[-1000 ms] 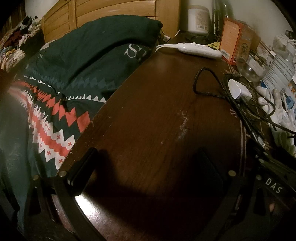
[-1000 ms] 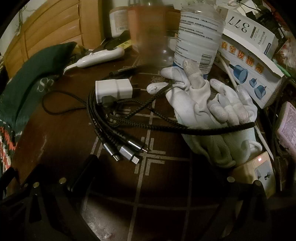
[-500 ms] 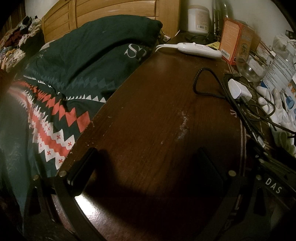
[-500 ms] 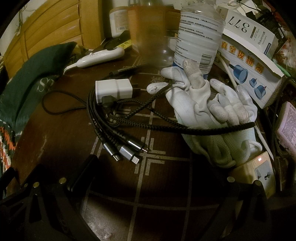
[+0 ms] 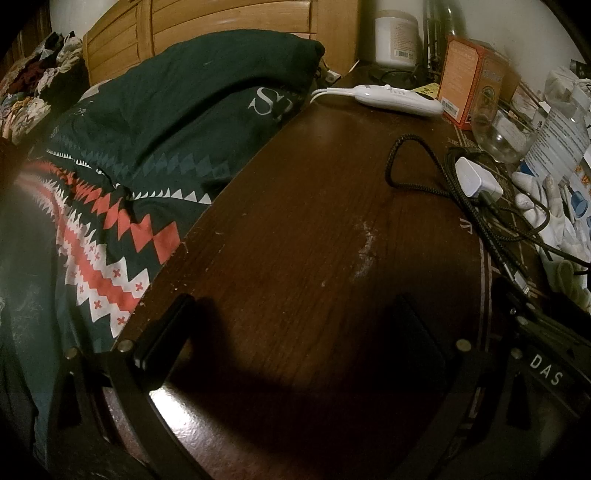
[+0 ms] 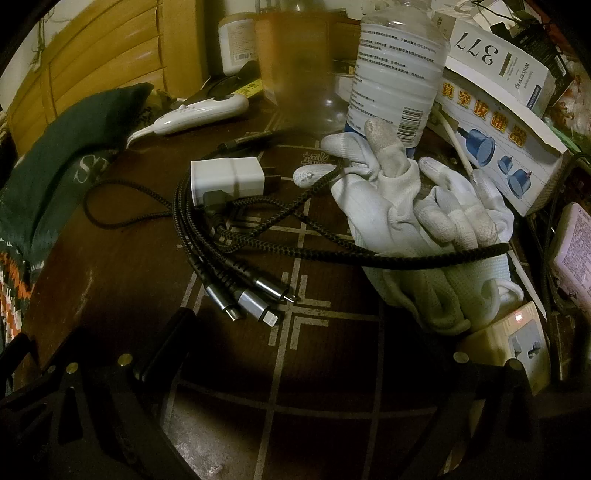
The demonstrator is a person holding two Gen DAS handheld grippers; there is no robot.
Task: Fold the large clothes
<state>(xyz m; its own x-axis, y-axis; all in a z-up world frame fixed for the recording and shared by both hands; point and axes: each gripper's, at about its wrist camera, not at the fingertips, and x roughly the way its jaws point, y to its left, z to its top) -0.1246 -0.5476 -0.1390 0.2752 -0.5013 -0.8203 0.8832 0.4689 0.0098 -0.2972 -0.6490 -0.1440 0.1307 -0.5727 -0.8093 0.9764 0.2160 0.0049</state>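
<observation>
Right, over on the far left of the left wrist view lies the dark green bedding (image 5: pixel 173 122) with its red and white zigzag bands, draped over the bed against a wooden headboard (image 5: pixel 236 22). Whether this is the clothing to fold, I cannot tell. Its edge runs right along the dark wooden table (image 5: pixel 314 240).

Moving across, the left gripper (image 5: pixel 291 332) sits low over bare tabletop, fingers spread wide apart with nothing between them. Further back, a white handheld controller (image 5: pixel 399 99) lies near the table's far edge, an orange box (image 5: pixel 469 81) just beside it. Then a black braided cable (image 5: pixel 413 173) loops towards a white charger plug (image 5: pixel 476 181), and a clear glass (image 5: pixel 502 136) stands behind.

Switching to the right wrist view: green bedding (image 6: pixel 55 162) again at the left edge, the white controller (image 6: pixel 199 114) beyond, then the charger plug (image 6: pixel 229 177) with braided cables fanning out to metal connectors (image 6: pixel 251 299). The right gripper (image 6: pixel 306 365) hovers above the patterned tabletop, fingers released and wide, holding nothing. Ahead, white work gloves (image 6: pixel 417 218) lie heaped with a cable across them, touching a water bottle (image 6: pixel 399 74). Rightmost, a cupping-set box (image 6: pixel 498 136) and a lit power strip (image 6: pixel 517 339).
</observation>
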